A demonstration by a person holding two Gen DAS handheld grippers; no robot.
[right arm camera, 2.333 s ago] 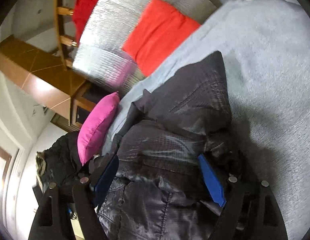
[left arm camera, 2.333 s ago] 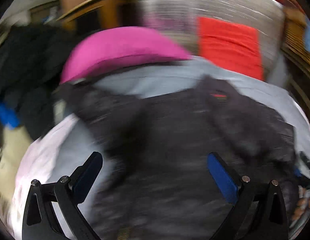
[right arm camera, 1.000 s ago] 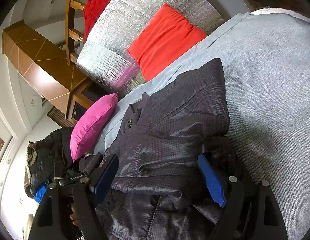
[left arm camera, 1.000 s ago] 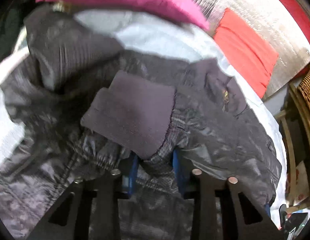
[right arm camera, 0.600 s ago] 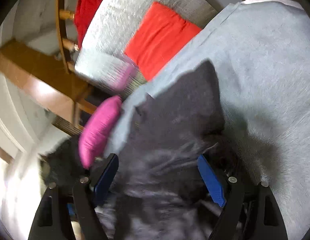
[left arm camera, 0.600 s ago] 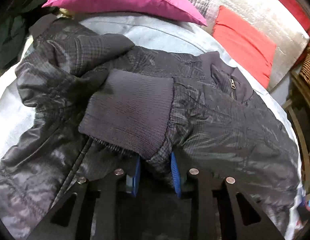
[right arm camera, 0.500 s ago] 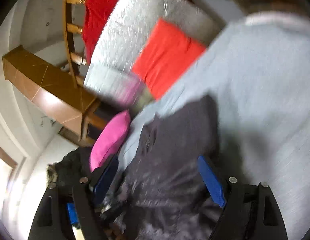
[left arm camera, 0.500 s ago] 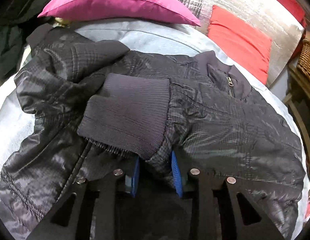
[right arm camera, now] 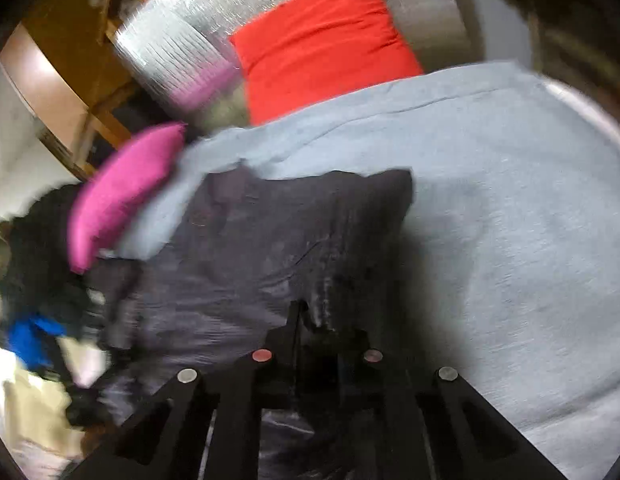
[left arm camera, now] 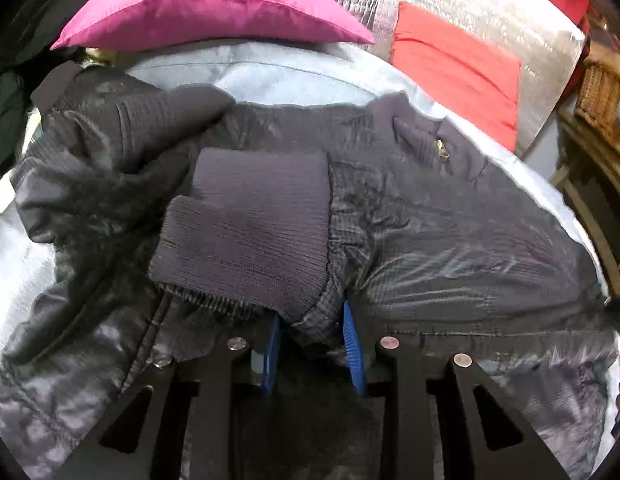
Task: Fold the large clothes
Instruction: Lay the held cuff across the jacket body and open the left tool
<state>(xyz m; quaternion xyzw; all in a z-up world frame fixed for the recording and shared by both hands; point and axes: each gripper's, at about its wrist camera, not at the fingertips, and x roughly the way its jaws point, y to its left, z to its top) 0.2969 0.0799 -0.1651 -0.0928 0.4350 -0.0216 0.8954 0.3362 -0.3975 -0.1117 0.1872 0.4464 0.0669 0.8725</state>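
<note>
Sleeve-fold step: left gripper [left arm camera: 310, 340] pinches jacket [left arm camera: 449, 240] sleeve by the cuff [left arm camera: 250, 232] at frame center, right gripper [right arm camera: 298, 320] jaws closing, nearly together on jacket fabric, frame blurry; jacket lies on bed [right arm camera: 509, 200]; next prob lay sleeve across body, release.

From the right wrist view, the bare grey-blue bed cover [right arm camera: 509, 208] lies open from one to four o'clock. The black jacket [right arm camera: 270, 248] fills the middle and nine o'clock. A red cushion [right arm camera: 321, 36] blocks twelve, a pink pillow [right arm camera: 122, 192] ten. In the left wrist view, the jacket's ribbed cuff [left arm camera: 254, 228] crowds the centre, with a wicker basket [left arm camera: 601, 88] at two.
</note>
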